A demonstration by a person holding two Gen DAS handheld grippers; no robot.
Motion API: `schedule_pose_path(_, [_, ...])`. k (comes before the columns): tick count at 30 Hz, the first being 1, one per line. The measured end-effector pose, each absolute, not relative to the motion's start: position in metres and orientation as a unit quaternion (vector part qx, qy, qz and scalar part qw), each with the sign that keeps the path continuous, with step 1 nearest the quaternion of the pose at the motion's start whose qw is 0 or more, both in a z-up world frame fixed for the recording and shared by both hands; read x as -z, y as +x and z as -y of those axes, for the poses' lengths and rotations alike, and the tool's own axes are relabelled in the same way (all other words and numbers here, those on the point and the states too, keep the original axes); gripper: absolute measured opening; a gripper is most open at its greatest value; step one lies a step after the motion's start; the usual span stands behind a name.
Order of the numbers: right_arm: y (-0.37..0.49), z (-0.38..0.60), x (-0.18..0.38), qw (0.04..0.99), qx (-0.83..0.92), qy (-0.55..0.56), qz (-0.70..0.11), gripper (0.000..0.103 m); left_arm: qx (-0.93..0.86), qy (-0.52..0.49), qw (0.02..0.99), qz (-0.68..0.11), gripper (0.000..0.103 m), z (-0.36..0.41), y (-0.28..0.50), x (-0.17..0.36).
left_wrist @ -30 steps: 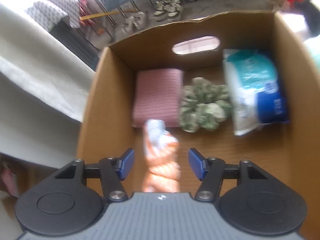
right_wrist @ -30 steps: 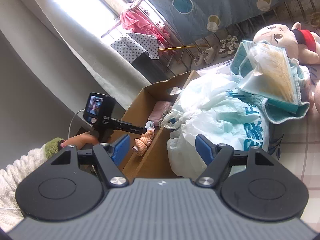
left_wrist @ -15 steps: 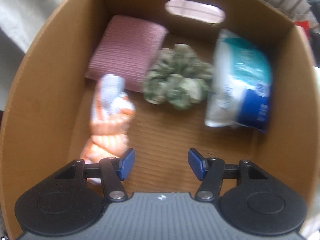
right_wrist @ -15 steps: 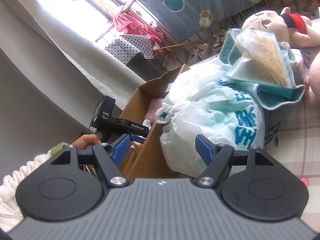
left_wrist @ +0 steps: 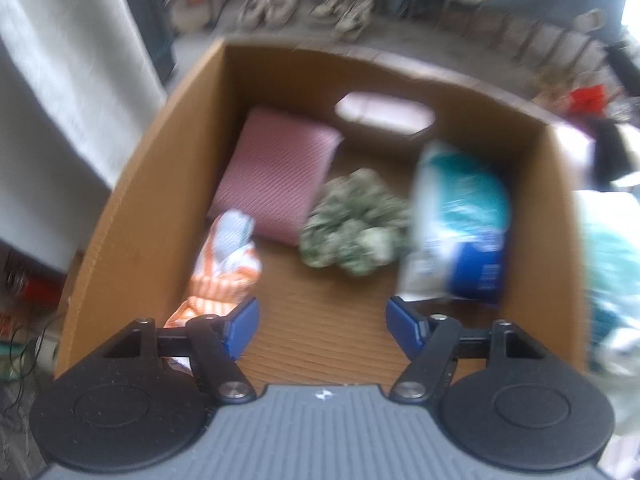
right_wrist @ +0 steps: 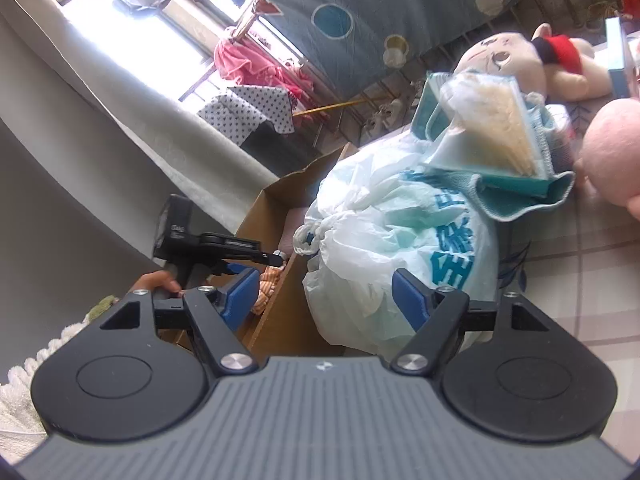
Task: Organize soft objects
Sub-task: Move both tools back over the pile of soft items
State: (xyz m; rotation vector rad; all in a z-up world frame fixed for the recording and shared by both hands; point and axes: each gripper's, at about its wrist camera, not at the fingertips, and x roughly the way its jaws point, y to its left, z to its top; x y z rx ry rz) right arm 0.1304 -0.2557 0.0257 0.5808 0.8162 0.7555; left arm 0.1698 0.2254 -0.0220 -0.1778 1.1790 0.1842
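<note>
The left gripper (left_wrist: 322,322) points steeply down into the cardboard box (left_wrist: 136,216). Its jaws are opening, with only bare box floor between them. Just beyond and outside its left jaw lies the orange striped cloth (left_wrist: 224,268), bunched against the box's left wall and touched by neither pad; it looks to be in the box for good. Further in, ahead of the jaws, a folded pink towel (left_wrist: 276,176) lies flat in the far left corner, a green mottled scrunchie (left_wrist: 354,224) sits beside it in the middle, and a blue and white soft pack (left_wrist: 460,224) leans along the right wall. The row along the far wall probably keeps the near floor free for more things.

The right gripper (right_wrist: 320,298) points more nearly level, its jaws spread wide and slowly opening, gripping nothing. Straight ahead of them, close, sits a tied white plastic bag (right_wrist: 400,240) beside the box, likely the next pick. On top of the bag rests a teal cloth (right_wrist: 516,188) with a clear packet (right_wrist: 492,116) on it. Beyond that lies a plush toy (right_wrist: 520,60). Past the right gripper's left jaw, a hand (right_wrist: 156,282) holds the left gripper's handle over the box.
</note>
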Motion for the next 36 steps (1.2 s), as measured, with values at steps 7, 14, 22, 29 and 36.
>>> schedule_pose_path(7, [0.107, 0.3, -0.023, 0.832, -0.296, 0.283, -0.374, 0.076, -0.033, -0.047, 0.874, -0.482, 0.084, -0.172, 0.137, -0.049])
schedule_pose_path(14, [0.097, 0.339, -0.015, 0.864, -0.222, 0.275, -0.358, 0.076, 0.018, -0.017, 0.902, -0.432, 0.09, -0.112, 0.109, -0.089])
schedule_pose_path(22, [0.109, 0.338, -0.013, 0.898, -0.185, 0.244, -0.315, 0.076, 0.082, 0.009, 0.896, -0.437, 0.093, -0.033, 0.118, -0.109])
schedule_pose_path(29, [0.139, 0.32, -0.014, 0.928, -0.153, 0.181, -0.288, 0.076, 0.106, 0.057, 0.884, -0.452, 0.093, 0.037, 0.149, -0.111])
schedule_pose_path(36, [0.153, 0.317, -0.005, 0.94, -0.144, 0.142, -0.275, 0.083, 0.1, 0.079, 0.859, -0.495, 0.093, 0.096, 0.198, -0.078])
